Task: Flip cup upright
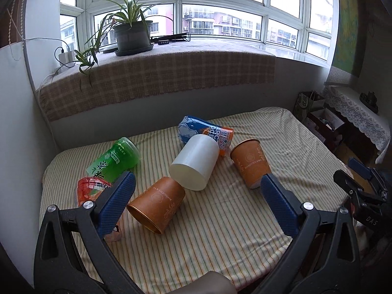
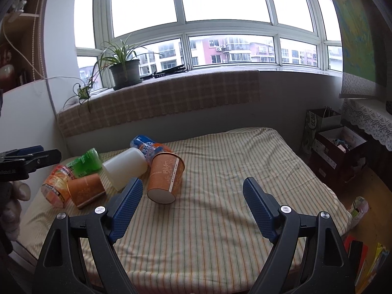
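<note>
While both claws hover spread wide and hold nothing, a cluster of tipped cups lies ahead of them on a striped bed (image 1: 220, 232).

Between the fingers of the left claw (image 1: 196, 196), closest in, an orange paper cup (image 1: 156, 208) lies on its side with its mouth toward the claw. A white cup (image 1: 194, 163) rests against its far end, bottom facing the claw. Past the left claw's right finger, a second orange cup (image 1: 250, 164) lies tipped, leaning on a blue and orange cup (image 1: 205, 132) beyond. Behind the left finger lie a green cup (image 1: 115, 159) and a red cup (image 1: 90, 188). Seen from the right claw (image 2: 193, 205), this whole cluster sits ahead and to its left.

Risks, as a judgement: the cups touch, so closing on the nearest one may set its neighbours rolling. Thin paper may crumple under a firm squeeze. The soft bedding gives poor footing, so a cup stood up may topple again.

Beyond the cups, a checked cloth (image 1: 156, 78) covers a wide window sill holding a potted plant (image 1: 129, 31); apartment blocks show outside. To the right stand boxes (image 2: 338, 152) and a lace-covered shelf (image 1: 355, 112).
</note>
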